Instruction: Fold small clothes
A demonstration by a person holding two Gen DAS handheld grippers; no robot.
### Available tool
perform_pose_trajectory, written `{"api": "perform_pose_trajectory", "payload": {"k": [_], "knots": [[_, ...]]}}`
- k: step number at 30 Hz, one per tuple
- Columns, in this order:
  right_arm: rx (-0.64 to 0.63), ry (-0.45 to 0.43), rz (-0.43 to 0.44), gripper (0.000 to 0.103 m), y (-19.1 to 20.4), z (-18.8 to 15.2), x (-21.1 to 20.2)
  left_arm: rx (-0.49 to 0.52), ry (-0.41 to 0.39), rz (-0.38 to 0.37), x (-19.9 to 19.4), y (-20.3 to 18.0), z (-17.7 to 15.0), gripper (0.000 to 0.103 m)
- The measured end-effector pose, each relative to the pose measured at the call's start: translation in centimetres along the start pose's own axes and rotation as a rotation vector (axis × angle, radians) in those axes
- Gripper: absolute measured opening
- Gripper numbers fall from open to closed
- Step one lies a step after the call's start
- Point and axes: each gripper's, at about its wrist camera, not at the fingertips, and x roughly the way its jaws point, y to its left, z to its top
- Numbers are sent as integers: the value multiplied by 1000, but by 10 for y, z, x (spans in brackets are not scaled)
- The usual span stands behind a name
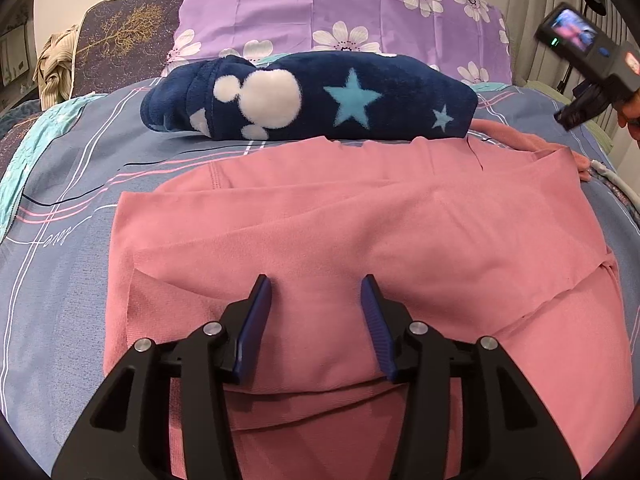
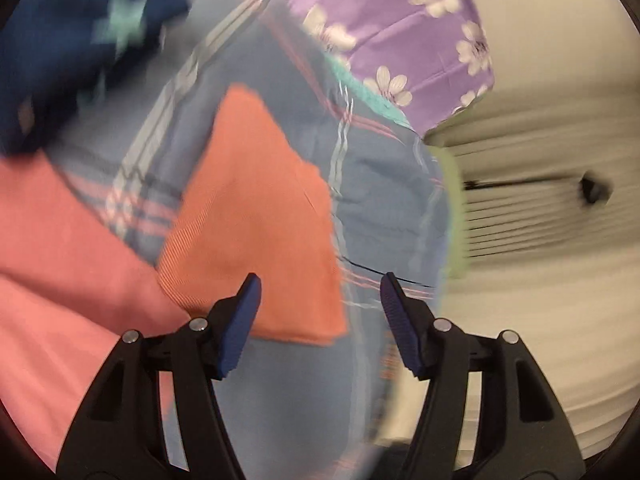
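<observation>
A pink garment lies folded in layers on the blue striped bed sheet. My left gripper hovers open just above its near part, holding nothing. In the blurred right wrist view, my right gripper is open and empty over the sheet, beside a folded orange-red cloth. The pink garment shows at the left of that view. The right gripper's body shows at the far right of the left wrist view.
A folded navy fleece with stars lies behind the pink garment, and shows in the right wrist view. A purple floral pillow stands at the bed head. The bed's right edge meets a pale curtain.
</observation>
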Motion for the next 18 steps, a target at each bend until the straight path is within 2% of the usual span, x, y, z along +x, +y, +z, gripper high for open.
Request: {"api": "perform_pose_trajectory", "payload": {"k": [2, 3, 5, 6, 8, 9, 10, 11, 12, 14, 15, 18], "knots": [[86, -41, 96, 62, -11, -11, -16, 0, 0, 0, 0, -1, 0, 49], [131, -52, 175, 59, -17, -16, -23, 0, 0, -1, 0, -1, 0, 49], [253, -75, 427, 50, -28, -42, -37, 0, 0, -1, 0, -1, 0, 50], [294, -88, 524, 46, -28, -52, -42, 0, 0, -2, 0, -1, 0, 50], [354, -110, 776, 39, -21, -86, -45, 1, 0, -4, 0, -1, 0, 51], [354, -107, 818, 32, -16, -95, -46, 1, 0, -5, 1, -1, 0, 51], [354, -95, 850, 30, -6, -110, -40, 1, 0, -5, 1, -1, 0, 51], [355, -80, 839, 30, 0, -120, -32, 1, 0, -5, 1, -1, 0, 51], [357, -57, 787, 30, 6, -130, -20, 0, 0, -7, 1, -1, 0, 51], [374, -15, 589, 30, 12, -149, 10, -2, 0, -12, 1, -1, 0, 52], [418, -47, 545, 30, 7, -159, 21, -3, 0, -16, 1, -1, 0, 52], [518, -99, 592, 31, -8, -176, 15, 0, 0, -20, 1, -1, 1, 54]]}}
